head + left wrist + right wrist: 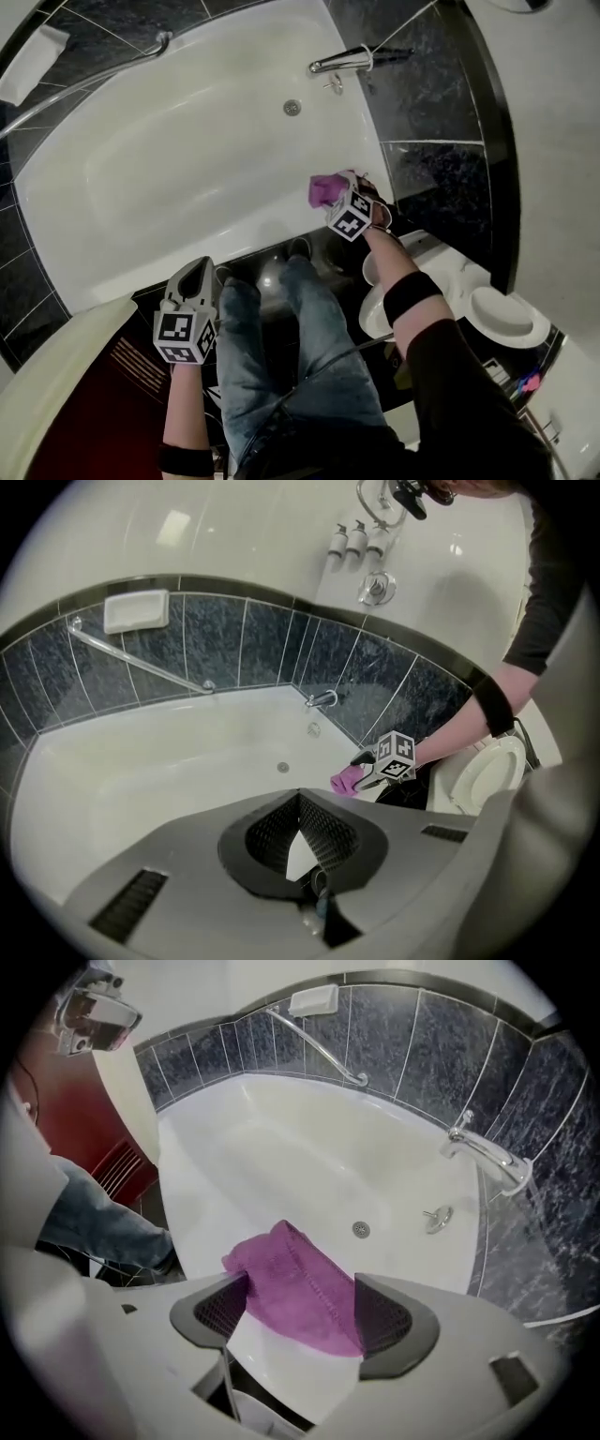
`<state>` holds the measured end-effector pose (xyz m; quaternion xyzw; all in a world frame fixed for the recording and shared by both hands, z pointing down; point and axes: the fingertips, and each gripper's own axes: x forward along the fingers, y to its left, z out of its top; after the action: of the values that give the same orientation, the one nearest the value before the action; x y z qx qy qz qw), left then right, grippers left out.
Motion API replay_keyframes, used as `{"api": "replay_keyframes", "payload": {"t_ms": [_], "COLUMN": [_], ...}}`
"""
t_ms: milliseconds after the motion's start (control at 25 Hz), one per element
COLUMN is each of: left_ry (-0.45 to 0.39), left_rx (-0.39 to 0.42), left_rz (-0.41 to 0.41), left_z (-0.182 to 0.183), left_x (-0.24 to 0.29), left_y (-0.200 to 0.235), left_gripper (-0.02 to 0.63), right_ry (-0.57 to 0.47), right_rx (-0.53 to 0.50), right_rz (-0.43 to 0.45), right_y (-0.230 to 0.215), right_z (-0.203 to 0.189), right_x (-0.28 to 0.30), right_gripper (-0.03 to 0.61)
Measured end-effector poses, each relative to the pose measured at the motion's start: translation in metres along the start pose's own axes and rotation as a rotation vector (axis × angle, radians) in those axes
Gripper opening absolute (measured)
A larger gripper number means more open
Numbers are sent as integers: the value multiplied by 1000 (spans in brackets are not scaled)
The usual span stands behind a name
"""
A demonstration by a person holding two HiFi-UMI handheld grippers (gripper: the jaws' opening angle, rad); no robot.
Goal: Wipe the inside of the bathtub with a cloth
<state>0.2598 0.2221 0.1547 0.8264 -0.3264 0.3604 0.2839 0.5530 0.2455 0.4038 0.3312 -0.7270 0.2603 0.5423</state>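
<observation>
The white bathtub [141, 169] fills the upper left of the head view. A purple cloth [325, 189] lies over its near rim at the tap end, also seen as the cloth [300, 1279] in the right gripper view and the cloth [345, 779] in the left gripper view. My right gripper [339, 187] points steeply down over it. Its jaws stand wide, one on either side of the cloth [300, 1288], and do not press on it. My left gripper [199, 267] hangs lower left, in front of the tub's outer edge, tips together [298, 797] and holding nothing.
A chrome faucet [342, 61] and a drain [292, 108] sit at the tub's right end, a grab rail [94, 75] along the back. A toilet [487, 309] stands right of the tub. The person's jeans-clad legs [281, 356] stand on dark floor by the rim.
</observation>
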Motion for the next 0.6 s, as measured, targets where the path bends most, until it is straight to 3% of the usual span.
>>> {"api": "replay_keyframes", "payload": {"t_ms": [120,240,600], "left_ry": [3,7,43], "left_rx": [-8,-19,-34], "left_rz": [-1,5,22], "left_z": [-3,-4,-9], "left_x": [10,13,8], "left_y": [-2,-3,1], "left_gripper": [-3,-2,-3], "right_ry": [-2,15,-14], "right_rx": [44,77,217], "right_rz": [50,106,99], "right_y": [0,5,2], "right_z": [-1,-5,2], "right_x": [15,27,27], "right_gripper": [372,300,144]}}
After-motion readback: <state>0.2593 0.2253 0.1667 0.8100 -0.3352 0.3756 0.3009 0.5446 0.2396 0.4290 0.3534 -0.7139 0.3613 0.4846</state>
